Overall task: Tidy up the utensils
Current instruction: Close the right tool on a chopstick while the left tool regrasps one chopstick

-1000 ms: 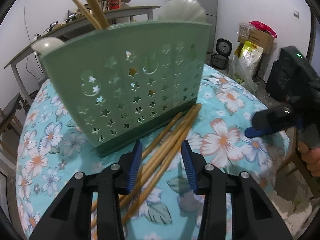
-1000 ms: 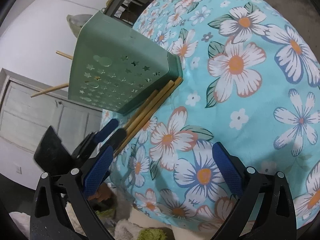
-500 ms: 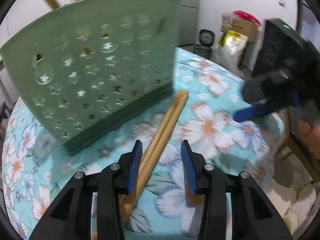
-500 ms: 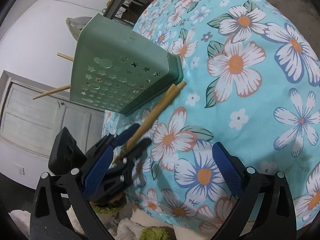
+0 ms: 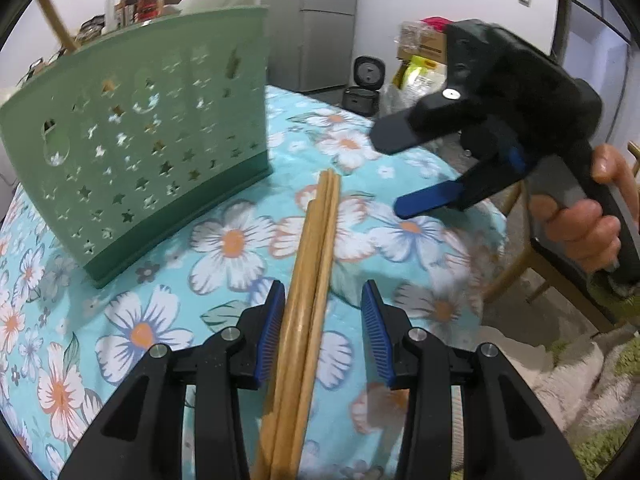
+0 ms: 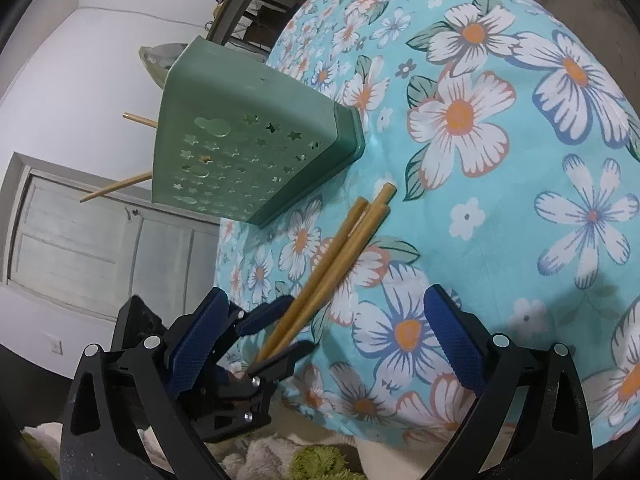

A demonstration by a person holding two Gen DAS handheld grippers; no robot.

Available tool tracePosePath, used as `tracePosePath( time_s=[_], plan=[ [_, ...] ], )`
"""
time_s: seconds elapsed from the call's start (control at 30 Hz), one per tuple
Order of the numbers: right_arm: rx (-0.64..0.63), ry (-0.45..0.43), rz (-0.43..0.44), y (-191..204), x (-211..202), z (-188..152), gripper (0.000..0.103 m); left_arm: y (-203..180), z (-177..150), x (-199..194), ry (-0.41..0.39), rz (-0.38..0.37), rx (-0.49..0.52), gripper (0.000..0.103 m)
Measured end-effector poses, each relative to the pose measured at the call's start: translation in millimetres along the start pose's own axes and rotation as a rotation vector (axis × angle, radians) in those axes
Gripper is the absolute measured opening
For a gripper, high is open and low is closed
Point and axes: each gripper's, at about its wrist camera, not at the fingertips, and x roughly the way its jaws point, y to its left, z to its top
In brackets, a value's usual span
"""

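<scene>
Bamboo chopsticks [image 5: 316, 248] sit between the left gripper [image 5: 322, 330] jaws, hugging one pad with a gap by the other, lower ends cut off. Tips lie beside the green holder [image 5: 144, 128]. Right gripper [image 6: 320, 346] gapes empty.

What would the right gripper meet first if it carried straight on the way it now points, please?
Probably the flowered tablecloth: the right gripper stands open, angled down at bare cloth, with the chopsticks left of its line. Depth is uncertain.

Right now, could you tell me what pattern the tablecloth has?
The tablecloth is turquoise with large white, orange-centred flowers, clearest in the right wrist view.
</scene>
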Motion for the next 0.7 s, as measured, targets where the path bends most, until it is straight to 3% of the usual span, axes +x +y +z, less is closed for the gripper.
tracePosePath(
  time_s=[0.1, 0.27, 0.37, 0.57, 0.7],
  plan=[
    [0.011, -0.007, 0.009, -1.7, -3.8, -0.6, 0.092, -3.9, 7.2, -1.4, -0.010, 0.002, 0.004, 0.039],
    [0.023, -0.017, 0.013, -3.4, -11.0, -3.2, 0.079, 7.5, 16.8, -4.1, -0.047, 0.013, -0.042, 0.039],
    [0.024, -0.020, 0.006, -2.5, -13.4, -6.2, 0.074, 16.0, 18.3, 3.1, -0.013, 0.054, -0.051, 0.039],
    [0.019, -0.016, -0.005, 0.2, -9.8, -10.0, 0.071, 24.0, 14.6, 10.8, 0.018, 0.080, -0.061, 0.038],
    [0.015, -0.014, -0.007, 3.7, -7.1, -10.6, 0.069, 39.5, 16.0, 13.5, 0.016, 0.091, -0.123, 0.038]
  ],
)
